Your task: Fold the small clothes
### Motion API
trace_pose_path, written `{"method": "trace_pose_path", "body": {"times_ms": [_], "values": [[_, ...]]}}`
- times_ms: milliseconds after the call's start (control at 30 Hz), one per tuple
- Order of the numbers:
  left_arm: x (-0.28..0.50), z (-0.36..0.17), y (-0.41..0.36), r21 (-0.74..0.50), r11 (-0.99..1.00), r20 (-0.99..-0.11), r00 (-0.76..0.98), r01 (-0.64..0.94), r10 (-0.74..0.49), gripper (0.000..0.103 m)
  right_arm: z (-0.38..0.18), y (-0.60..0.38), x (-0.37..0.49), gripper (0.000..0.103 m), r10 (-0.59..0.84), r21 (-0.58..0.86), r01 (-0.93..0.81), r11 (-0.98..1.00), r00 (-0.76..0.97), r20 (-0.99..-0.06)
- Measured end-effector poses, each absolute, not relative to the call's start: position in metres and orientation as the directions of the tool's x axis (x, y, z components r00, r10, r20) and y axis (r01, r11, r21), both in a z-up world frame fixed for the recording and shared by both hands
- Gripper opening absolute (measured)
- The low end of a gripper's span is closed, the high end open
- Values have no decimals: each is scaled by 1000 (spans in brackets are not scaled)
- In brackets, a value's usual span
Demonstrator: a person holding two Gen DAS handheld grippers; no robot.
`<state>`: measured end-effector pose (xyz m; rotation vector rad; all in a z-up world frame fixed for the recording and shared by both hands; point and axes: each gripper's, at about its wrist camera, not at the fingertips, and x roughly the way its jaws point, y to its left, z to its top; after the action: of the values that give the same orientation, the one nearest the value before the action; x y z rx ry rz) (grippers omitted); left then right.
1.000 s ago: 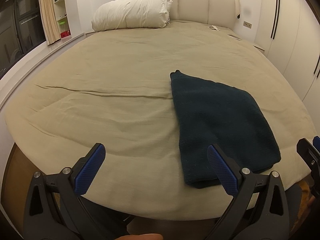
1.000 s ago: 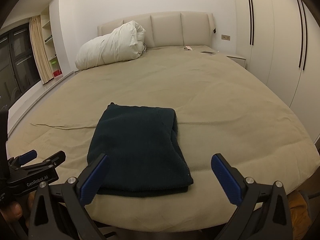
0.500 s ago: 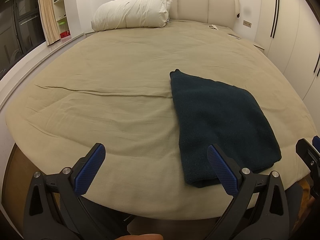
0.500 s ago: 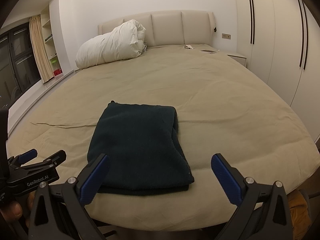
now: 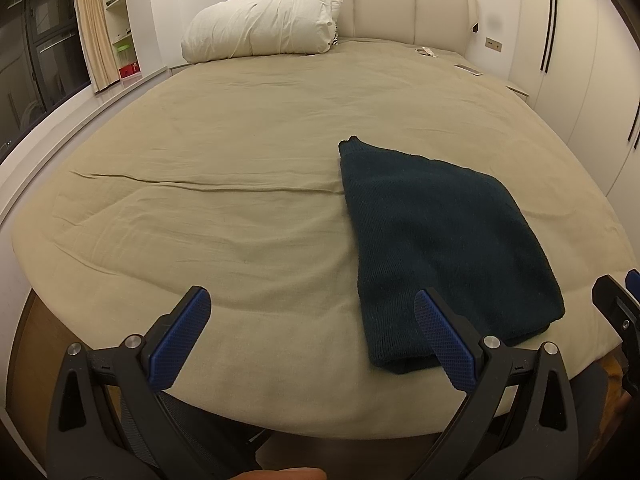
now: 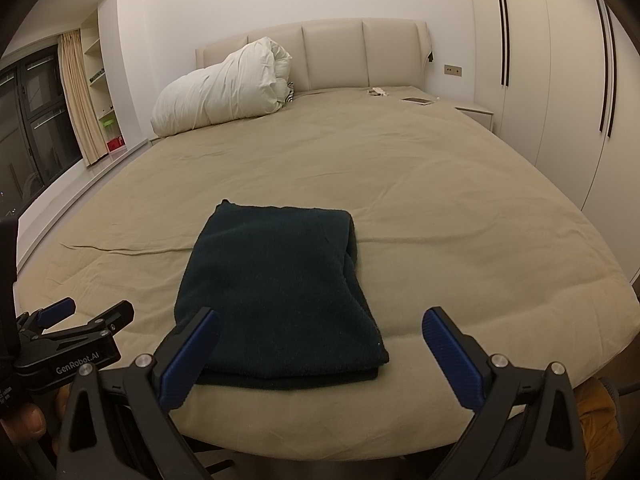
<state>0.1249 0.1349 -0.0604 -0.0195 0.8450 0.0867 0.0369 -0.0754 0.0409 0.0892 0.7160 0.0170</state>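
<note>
A dark green knitted garment (image 5: 436,236) lies folded into a flat rectangle near the front edge of the beige bed (image 5: 224,184); it also shows in the right wrist view (image 6: 276,292). My left gripper (image 5: 316,320) is open and empty, held off the bed's front edge, to the left of the garment. My right gripper (image 6: 320,340) is open and empty, just in front of the garment's near edge. The left gripper also shows at the left of the right wrist view (image 6: 80,316).
A rolled white duvet (image 5: 260,28) lies by the padded headboard (image 6: 332,56). Small items, one of them a phone (image 6: 418,100), lie at the bed's far right. White wardrobes (image 6: 560,80) stand right. Shelves and a curtain (image 5: 94,24) stand left.
Both grippers have backed off slightly from the bed. The garment has not moved.
</note>
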Motion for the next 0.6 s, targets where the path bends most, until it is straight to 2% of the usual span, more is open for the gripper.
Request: {"method": "trace_pose_path", "body": {"times_ms": [600], "values": [[125,-61,138,20,997,-750,658,-81,68,103,41,-76,36,103,47,89,15,996,753,-656]]}}
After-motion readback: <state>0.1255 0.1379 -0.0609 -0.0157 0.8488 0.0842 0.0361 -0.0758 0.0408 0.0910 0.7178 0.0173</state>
